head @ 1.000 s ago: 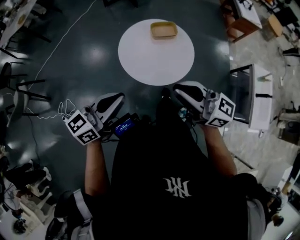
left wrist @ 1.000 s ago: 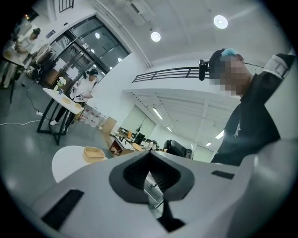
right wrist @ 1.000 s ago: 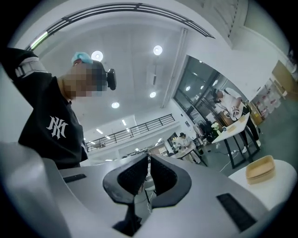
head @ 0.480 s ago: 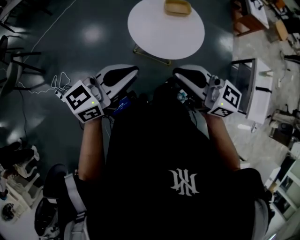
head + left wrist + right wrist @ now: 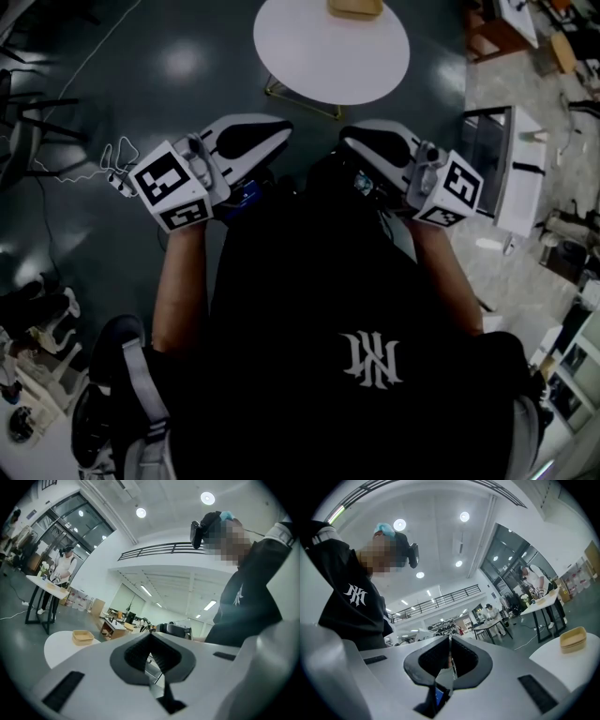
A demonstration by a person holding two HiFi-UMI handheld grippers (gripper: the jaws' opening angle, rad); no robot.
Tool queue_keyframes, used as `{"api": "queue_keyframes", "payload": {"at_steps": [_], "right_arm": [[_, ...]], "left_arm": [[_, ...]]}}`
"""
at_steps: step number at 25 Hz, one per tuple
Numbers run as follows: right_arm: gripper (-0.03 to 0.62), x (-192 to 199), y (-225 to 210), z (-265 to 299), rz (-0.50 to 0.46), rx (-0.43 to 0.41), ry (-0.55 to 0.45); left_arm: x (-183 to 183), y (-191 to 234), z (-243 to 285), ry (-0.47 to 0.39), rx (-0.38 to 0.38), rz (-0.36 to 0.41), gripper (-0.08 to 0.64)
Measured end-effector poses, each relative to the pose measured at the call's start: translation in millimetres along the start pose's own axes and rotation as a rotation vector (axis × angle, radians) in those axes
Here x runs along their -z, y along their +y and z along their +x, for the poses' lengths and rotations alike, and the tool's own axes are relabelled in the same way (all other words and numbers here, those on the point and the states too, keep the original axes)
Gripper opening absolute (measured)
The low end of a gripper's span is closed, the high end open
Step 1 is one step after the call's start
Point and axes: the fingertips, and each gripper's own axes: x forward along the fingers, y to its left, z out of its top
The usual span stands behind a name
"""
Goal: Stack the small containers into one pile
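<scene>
1. White cable: loose on the dark floor at far left, its ends lost in the dim edge.
2. Left gripper: held in front of the person's chest. Jaws pressed together with nothing between them, confirmed in its own view. The marker cube hides the hand.
3. Round white table: ahead of both grippers and well apart from them. Its far rim is cut off by the top edge.
4. Tan containers: on the table's far side, only the near edge showing in the head view. They sit nested in one pile in the left gripper view and the right gripper view. The count cannot be made out.
5. Right gripper: beside the left one. Jaws closed on nothing.
</scene>
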Motion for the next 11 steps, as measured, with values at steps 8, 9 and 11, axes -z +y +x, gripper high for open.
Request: {"api": "queue_keyframes", "payload": {"at_steps": [8,9,11], "right_arm": [[0.046,-2.1,15.3,16.6,-0.001,0.042,-0.033],[0.046,-1.9,19.4,19.6,0.001,0.043,-0.038],[0.046,0.1,26.4,23.0,0.006,0.045,-0.045]], "left_arm": [[-5.5,-7.1,-19.3,0.034,0.016,0.011,0.002],[-6.7,-8.1,-24.2,0.035,0.013,0.013,0.002],[-7.6,-9.6,-31.4,0.037,0.006,0.016,0.003]]}}
